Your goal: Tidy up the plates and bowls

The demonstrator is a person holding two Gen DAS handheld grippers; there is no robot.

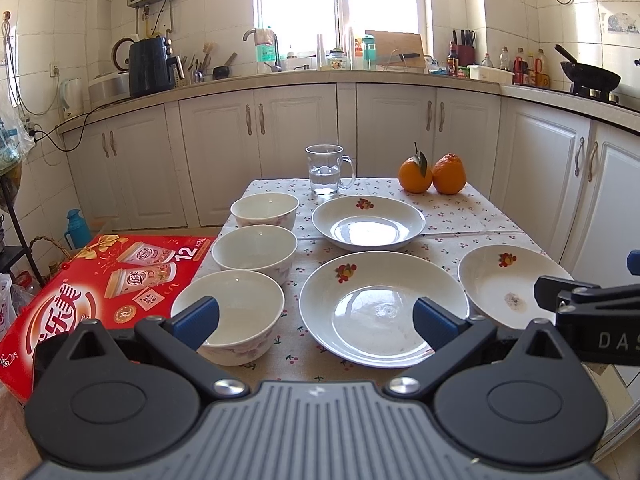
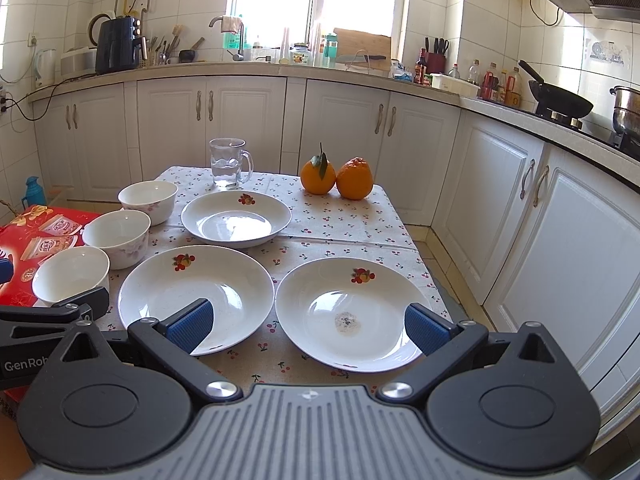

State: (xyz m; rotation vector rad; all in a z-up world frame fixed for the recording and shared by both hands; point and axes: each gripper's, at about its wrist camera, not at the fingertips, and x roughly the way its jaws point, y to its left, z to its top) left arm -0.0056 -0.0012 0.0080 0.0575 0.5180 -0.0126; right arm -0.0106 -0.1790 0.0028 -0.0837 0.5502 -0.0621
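Note:
Three white bowls stand in a column on the table's left: near bowl (image 1: pixel 236 316) (image 2: pixel 70 274), middle bowl (image 1: pixel 256 250) (image 2: pixel 118 236), far bowl (image 1: pixel 265 209) (image 2: pixel 148 200). Three white plates with a fruit motif lie beside them: far plate (image 1: pixel 368 222) (image 2: pixel 236 218), near-left plate (image 1: pixel 382 308) (image 2: pixel 196 292), and near-right plate (image 1: pixel 504 284) (image 2: pixel 352 312) with a grey smudge. My left gripper (image 1: pixel 316 320) hovers open near the table's front edge, between the near bowl and near-left plate. My right gripper (image 2: pixel 308 322) hovers open in front of the two near plates. Both are empty.
A glass mug of water (image 1: pixel 328 170) (image 2: pixel 228 162) and two oranges (image 1: pixel 432 172) (image 2: pixel 336 176) stand at the table's far end. A red carton (image 1: pixel 100 292) (image 2: pixel 36 240) lies beside the table's left side. White cabinets (image 2: pixel 560 220) run close along the right.

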